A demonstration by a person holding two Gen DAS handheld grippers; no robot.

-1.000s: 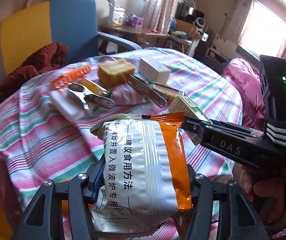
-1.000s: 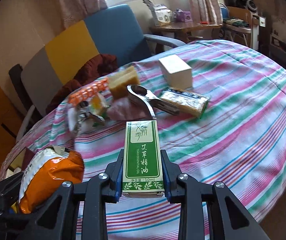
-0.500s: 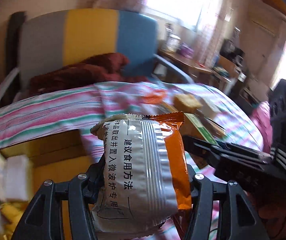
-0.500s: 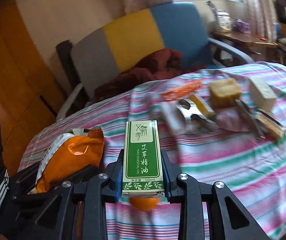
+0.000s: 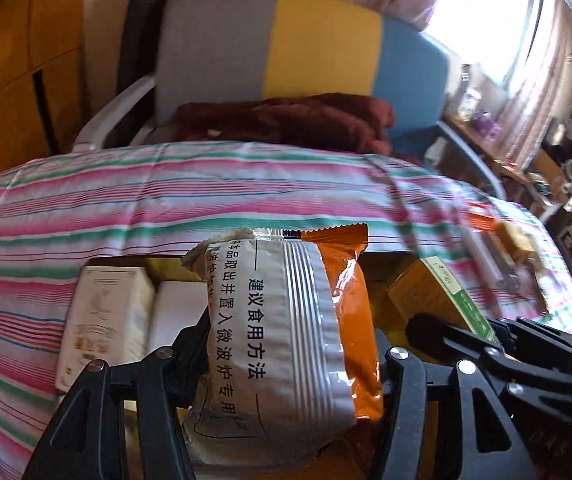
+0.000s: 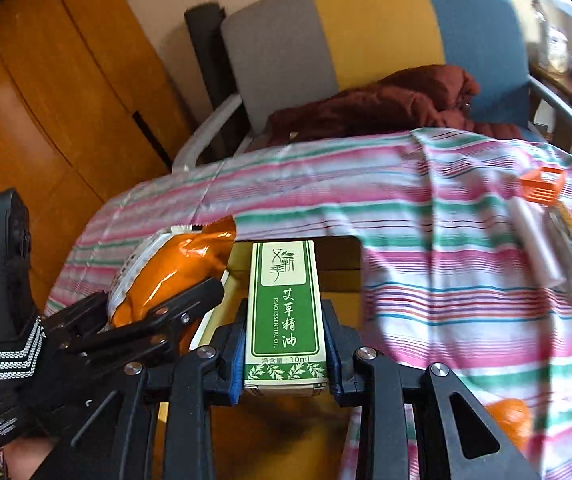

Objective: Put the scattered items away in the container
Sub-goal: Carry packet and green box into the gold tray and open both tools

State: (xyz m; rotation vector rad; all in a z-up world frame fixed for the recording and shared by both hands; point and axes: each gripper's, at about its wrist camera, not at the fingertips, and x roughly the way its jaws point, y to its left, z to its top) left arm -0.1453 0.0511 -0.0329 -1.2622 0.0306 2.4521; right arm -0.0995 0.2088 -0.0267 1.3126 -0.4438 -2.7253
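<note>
Both claws now hover over the container (image 5: 382, 268), packet (image 5: 286, 332) and box (image 6: 284, 312) clamped.

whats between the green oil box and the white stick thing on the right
Only bare striped cloth lies between the green box and the white stick, as the right wrist view shows.

One orange-and-silver snack packet (image 5: 286, 328) and one green essential-oil box (image 6: 284, 304) hang over the yellow container (image 5: 378, 268). Inside the container lie two white boxes (image 5: 106, 312). Beyond it stands one armchair (image 5: 286, 48) bearing one maroon blanket (image 5: 286, 120).
</note>
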